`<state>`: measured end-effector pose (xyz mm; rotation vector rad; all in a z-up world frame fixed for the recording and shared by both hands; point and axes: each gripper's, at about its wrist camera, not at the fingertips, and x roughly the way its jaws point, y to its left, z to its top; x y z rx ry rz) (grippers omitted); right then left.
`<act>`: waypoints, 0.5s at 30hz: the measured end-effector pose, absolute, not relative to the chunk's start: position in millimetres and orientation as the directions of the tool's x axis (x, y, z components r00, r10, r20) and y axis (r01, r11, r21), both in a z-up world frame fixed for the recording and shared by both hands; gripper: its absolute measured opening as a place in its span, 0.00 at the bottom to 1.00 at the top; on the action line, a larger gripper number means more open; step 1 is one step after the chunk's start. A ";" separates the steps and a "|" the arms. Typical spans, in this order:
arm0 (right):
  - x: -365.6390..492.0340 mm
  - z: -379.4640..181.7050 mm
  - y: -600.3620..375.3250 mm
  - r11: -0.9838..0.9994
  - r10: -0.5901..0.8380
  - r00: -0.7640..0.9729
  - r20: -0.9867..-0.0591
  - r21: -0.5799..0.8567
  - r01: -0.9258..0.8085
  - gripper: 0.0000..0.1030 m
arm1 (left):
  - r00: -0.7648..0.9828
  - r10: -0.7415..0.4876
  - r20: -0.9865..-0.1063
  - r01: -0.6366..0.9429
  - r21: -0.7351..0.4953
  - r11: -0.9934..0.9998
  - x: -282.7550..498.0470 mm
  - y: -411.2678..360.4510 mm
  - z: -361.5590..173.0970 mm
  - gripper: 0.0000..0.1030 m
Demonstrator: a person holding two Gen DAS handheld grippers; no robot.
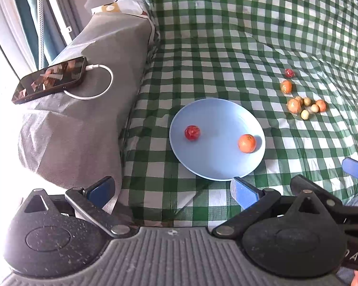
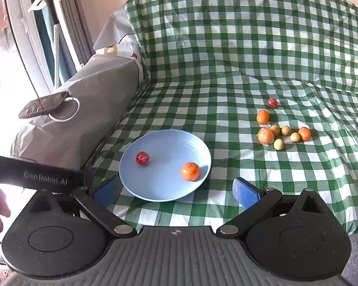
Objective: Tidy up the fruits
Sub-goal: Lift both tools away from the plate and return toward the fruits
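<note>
1. The left hand-held gripper [image 1: 173,189] hangs released with nothing between its blue pads, just short of the blue plate [image 1: 212,164].
2. The right hand-held gripper [image 2: 176,190] is likewise spread wide and bare.
3. On the plate lie a red fruit [image 1: 192,132] and an orange [image 1: 247,143], apart.
4. A cluster of loose fruits [image 2: 282,133] sits on the checked bedcover [image 2: 226,71], right of the plate.
5. A phone [image 1: 50,79] rests on the grey cushion [image 1: 83,131].

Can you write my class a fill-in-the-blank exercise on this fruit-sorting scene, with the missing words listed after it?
1. The round pale blue plate holds ____ pieces of fruit.
2. On that plate, the small orange mandarin lies to the ____ of the small shiny red fruit.
3. A white charging cable is plugged into the black ____ on the grey cushion.
4. Both the left gripper and the right gripper have their jaws ____.

Missing words: two; right; phone; open
</note>
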<state>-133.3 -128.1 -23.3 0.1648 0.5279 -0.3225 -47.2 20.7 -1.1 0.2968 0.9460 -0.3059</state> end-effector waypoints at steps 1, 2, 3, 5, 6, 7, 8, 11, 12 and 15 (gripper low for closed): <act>-133.9 -23.4 -128.7 0.936 -0.260 0.816 -0.515 0.074 0.345 0.97 | 0.548 -0.124 -0.827 0.384 0.117 0.916 -47.5 19.6 -1.7 1.00; -134.5 -23.6 -129.2 0.935 -0.261 0.818 -0.514 0.077 0.346 0.97 | 0.546 -0.125 -0.828 0.386 0.116 0.915 -47.5 18.6 -2.1 1.00; -135.0 -23.9 -130.0 0.935 -0.259 0.818 -0.514 0.078 0.345 0.97 | 0.544 -0.125 -0.830 0.387 0.115 0.915 -47.3 17.6 -2.7 1.00; -134.5 -23.7 -129.2 0.934 -0.264 0.817 -0.513 0.076 0.350 0.97 | 0.538 -0.123 -0.834 0.390 0.117 0.913 -46.6 15.1 -4.6 1.00; -134.9 -24.0 -130.1 0.933 -0.265 0.816 -0.513 0.076 0.351 0.97 | 0.534 -0.122 -0.837 0.392 0.118 0.912 -45.7 13.8 -5.8 1.00; -134.9 -24.0 -131.6 0.932 -0.266 0.816 -0.514 0.078 0.354 0.97 | 0.531 -0.119 -0.839 0.394 0.120 0.911 -44.9 12.5 -6.9 1.00; -134.9 -24.0 -133.4 0.930 -0.270 0.815 -0.513 0.082 0.359 0.97 | 0.528 -0.117 -0.841 0.396 0.122 0.910 -43.9 11.1 -7.9 1.00; -134.6 -25.6 -139.1 0.922 -0.283 0.810 -0.514 0.088 0.378 0.97 | 0.521 -0.114 -0.846 0.397 0.122 0.910 -39.7 7.7 -10.5 1.00; -134.5 -26.6 -140.8 0.919 -0.287 0.808 -0.515 0.089 0.383 0.97 | 0.517 -0.113 -0.849 0.397 0.121 0.910 -38.1 6.7 -11.6 1.00; -132.9 -29.9 -147.1 0.913 -0.292 0.799 -0.526 0.094 0.396 0.97 | 0.505 -0.108 -0.856 0.398 0.119 0.910 -32.7 2.7 -15.6 1.00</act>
